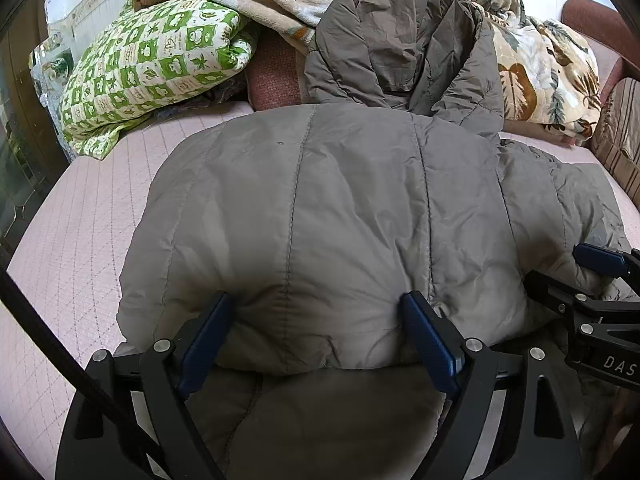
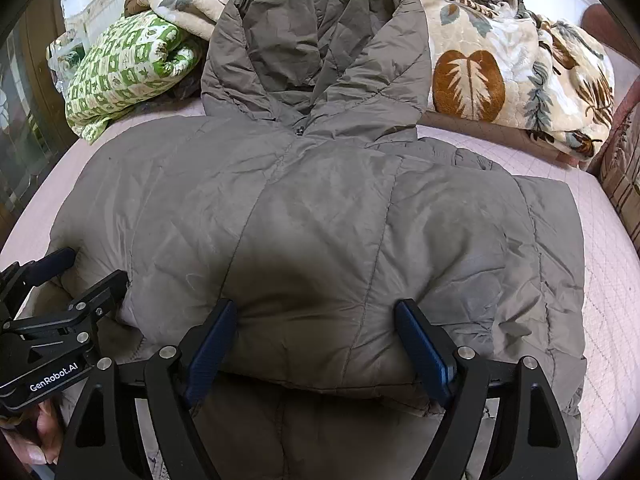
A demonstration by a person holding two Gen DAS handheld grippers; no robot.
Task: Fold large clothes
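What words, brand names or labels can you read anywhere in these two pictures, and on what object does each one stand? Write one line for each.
"DAS": white letters on the black body of the right gripper, cut off by the picture's edge.
"GenRobot.AI": white letters on the black body of the left gripper.
The green checked quilt carries small marks in its squares, too small to read.
The grey padded coat shows no readable label.

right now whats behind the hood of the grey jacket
Behind the hood lies a leaf-print blanket, with a green checked quilt off to its left. What is directly behind the hood is covered.
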